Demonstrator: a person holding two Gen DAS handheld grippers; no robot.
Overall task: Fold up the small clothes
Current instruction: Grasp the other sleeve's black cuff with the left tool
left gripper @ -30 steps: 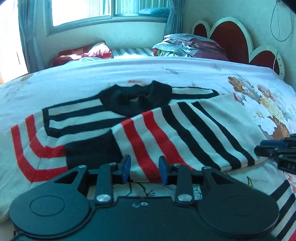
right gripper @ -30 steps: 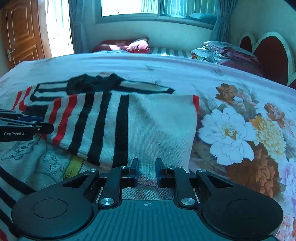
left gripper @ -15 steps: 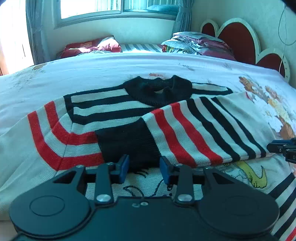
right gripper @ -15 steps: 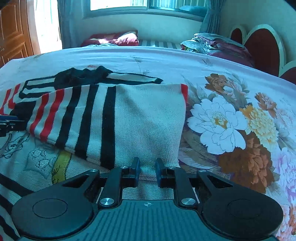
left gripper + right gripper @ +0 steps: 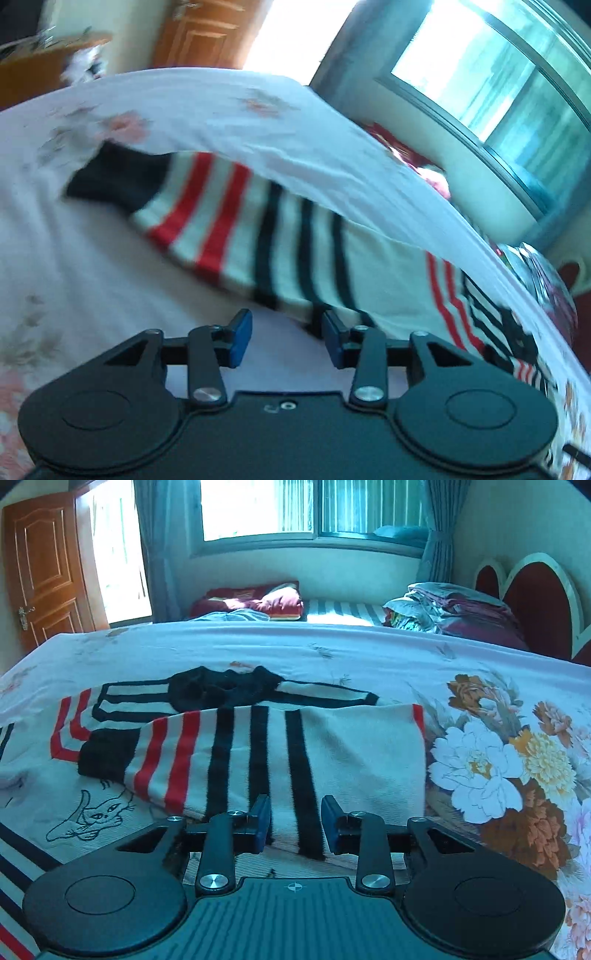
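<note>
Lying flat on the flowered bed [image 5: 332,653], the one striped sweater [image 5: 258,746] has its right sleeve [image 5: 280,760] already folded across the chest, black cuff resting above the drawn cat, while its left sleeve [image 5: 207,210] stretches out straight over the sheet toward a black cuff of its own. The right claw [image 5: 294,821] has just been spreading its jaws and now stands apart over the folded sleeve's lower edge, the knit passing under the gap but no pad pressing it, so that fold looks let go. The left claw [image 5: 286,341] sits at the near edge of the outstretched sleeve with its jaws part-spread and nothing pinched; the jaws have just been narrowing, and the view is tilted and smeared, so I cannot tell whether a pad brushes the fabric. The likely next move is a pinch on that left sleeve, and the risk is catching the bed sheet along with the knit, which would drag the whole garment and undo the fold on the other side. A shallow bite on loose knit could also slip mid-carry and leave the sleeve crooked. Counted: one sweater, two sleeves, two claws, one door [image 5: 44,572], one window [image 5: 314,509], one pile of bedding [image 5: 450,609].
</note>
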